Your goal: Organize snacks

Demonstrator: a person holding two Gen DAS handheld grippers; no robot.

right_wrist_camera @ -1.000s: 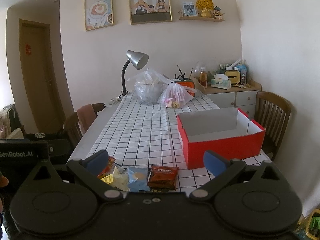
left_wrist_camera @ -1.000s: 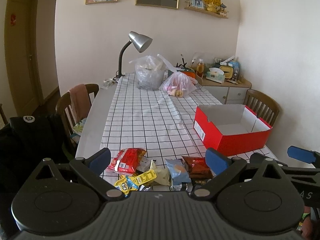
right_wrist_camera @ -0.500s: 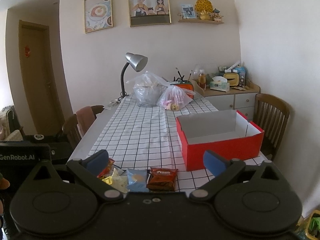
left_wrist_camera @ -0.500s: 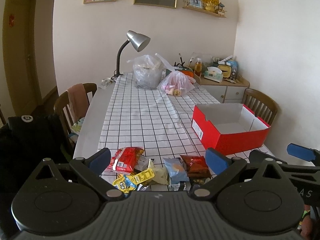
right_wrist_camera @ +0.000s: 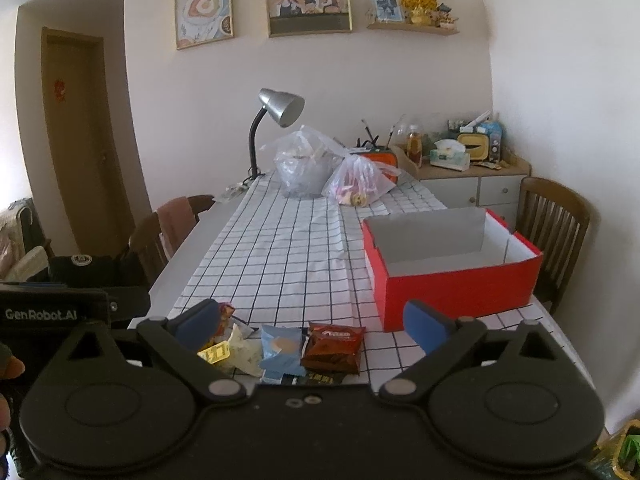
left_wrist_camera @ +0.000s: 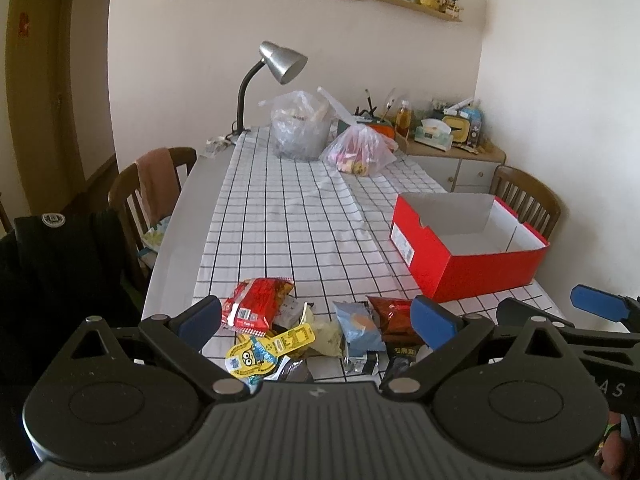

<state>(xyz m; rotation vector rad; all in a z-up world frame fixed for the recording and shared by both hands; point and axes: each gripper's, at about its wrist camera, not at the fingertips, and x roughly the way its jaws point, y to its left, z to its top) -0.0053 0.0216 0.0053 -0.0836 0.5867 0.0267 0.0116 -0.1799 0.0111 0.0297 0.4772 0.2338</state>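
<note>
A pile of snack packets lies at the near edge of the checked tablecloth: a red bag (left_wrist_camera: 258,302), a yellow minion packet (left_wrist_camera: 266,348), a light blue packet (left_wrist_camera: 358,326) (right_wrist_camera: 282,348) and a brown packet (left_wrist_camera: 394,316) (right_wrist_camera: 334,348). An open red box (left_wrist_camera: 472,264) (right_wrist_camera: 452,280) with a white inside stands to the right, empty. My left gripper (left_wrist_camera: 316,320) is open and empty, above the pile. My right gripper (right_wrist_camera: 312,324) is open and empty, above the pile's right part; its finger (left_wrist_camera: 600,308) shows in the left wrist view.
Two plastic bags (left_wrist_camera: 304,128) (left_wrist_camera: 360,152) and a desk lamp (left_wrist_camera: 280,64) stand at the table's far end. Wooden chairs stand at the left (left_wrist_camera: 148,184) and right (left_wrist_camera: 528,196). A cabinet (left_wrist_camera: 452,160) with clutter is at the back right.
Both views have shifted slightly; the snack pile and box sit a little higher and nearer in frame. Both grippers stay open and nothing on the table has moved.
</note>
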